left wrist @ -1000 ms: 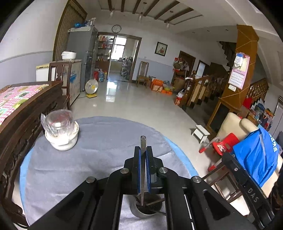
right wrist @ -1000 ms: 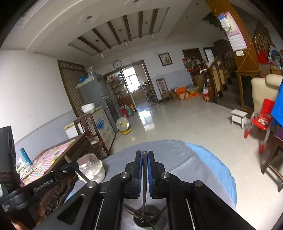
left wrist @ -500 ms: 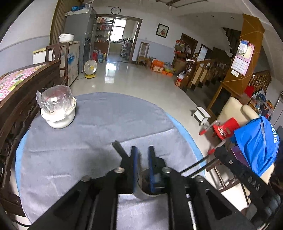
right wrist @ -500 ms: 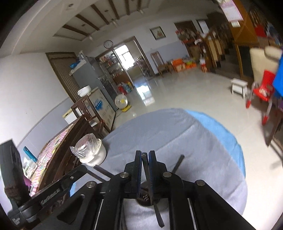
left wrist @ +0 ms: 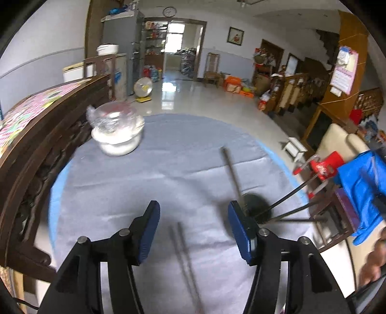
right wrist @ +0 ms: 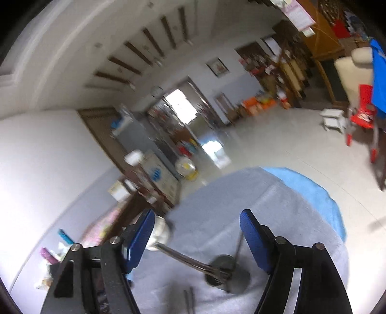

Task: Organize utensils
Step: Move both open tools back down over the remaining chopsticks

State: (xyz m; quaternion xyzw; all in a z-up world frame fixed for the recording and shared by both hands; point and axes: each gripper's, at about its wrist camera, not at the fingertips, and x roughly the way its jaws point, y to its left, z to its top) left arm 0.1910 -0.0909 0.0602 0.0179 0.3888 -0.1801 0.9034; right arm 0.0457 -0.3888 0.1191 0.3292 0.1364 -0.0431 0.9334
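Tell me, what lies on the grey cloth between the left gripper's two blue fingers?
In the left wrist view, a pair of chopsticks lies on the cloth between the open left gripper's fingers, untouched.

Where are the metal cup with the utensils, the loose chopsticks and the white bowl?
metal cup [left wrist: 253, 205]: left wrist view, its dark rim.
loose chopsticks [left wrist: 183, 256]: left wrist view, mid-length, lying on the cloth.
white bowl [left wrist: 118, 146]: left wrist view, its white side.

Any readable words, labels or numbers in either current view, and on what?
None can be read.
Wall calendar: print too small.
Wall clock: numerals too small.
White cabinet: blue logo, blurred.
Red stool: white marking, illegible.
Framed picture: no legible text.
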